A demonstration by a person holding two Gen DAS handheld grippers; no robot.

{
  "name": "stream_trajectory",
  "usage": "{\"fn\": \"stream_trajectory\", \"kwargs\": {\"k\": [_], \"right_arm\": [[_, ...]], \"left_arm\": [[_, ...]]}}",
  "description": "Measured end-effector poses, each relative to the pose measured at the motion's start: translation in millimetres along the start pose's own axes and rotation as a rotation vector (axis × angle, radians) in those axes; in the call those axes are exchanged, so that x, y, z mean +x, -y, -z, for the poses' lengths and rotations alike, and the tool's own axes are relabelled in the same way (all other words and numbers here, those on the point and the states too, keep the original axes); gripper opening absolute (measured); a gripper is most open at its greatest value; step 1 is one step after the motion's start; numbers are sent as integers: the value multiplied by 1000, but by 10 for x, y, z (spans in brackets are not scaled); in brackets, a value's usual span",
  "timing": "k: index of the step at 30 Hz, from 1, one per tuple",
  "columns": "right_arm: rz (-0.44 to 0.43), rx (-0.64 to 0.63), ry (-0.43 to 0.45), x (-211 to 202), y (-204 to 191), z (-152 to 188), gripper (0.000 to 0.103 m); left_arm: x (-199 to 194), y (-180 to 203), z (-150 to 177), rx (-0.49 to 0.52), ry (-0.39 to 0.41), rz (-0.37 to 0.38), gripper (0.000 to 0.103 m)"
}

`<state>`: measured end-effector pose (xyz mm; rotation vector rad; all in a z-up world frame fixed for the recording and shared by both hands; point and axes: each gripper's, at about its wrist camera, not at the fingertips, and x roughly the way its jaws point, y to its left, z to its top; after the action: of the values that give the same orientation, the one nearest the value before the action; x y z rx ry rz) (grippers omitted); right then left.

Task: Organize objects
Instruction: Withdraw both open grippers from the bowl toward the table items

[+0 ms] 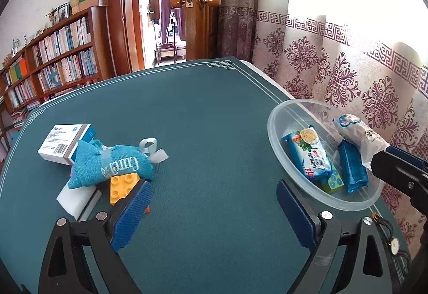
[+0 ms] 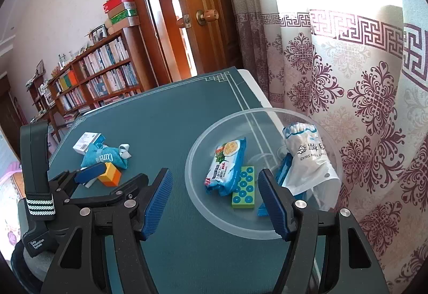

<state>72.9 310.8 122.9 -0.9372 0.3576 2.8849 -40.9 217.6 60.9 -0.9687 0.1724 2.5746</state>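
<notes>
Black claw (image 2: 216,203) frames, ribbed blue pads (image 2: 157,203), silver screws.

A clear plastic bowl (image 2: 214,216) at the desk's right edge holds a noodle packet (image 2: 226,165), a green block (image 2: 243,188), a blue packet (image 1: 353,171) and a cotton-swab bag (image 2: 307,157). Left (well apart): a white box (image 1: 64,142), teal pouch (image 1: 112,165), yellow block (image 1: 121,187), white sponge (image 1: 76,200).

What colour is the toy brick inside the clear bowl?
The toy brick is green with blue studs; the right wrist view shows it best.

both wrist views angled down – sharing bowl (image 1: 278,133)
</notes>
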Motion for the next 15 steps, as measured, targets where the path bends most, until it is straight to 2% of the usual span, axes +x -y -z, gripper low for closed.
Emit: {"fn": "stream_trajectory", "kwargs": {"k": [9,15], "right_arm": [[-47,53,-59,215,-259,191,68],[-59,39,-99,365,-468,294,68]], "left_arm": [[-141,-313,67,-38,29,-52,99],[-173,-482,125,-47,40,-74,101]]}}
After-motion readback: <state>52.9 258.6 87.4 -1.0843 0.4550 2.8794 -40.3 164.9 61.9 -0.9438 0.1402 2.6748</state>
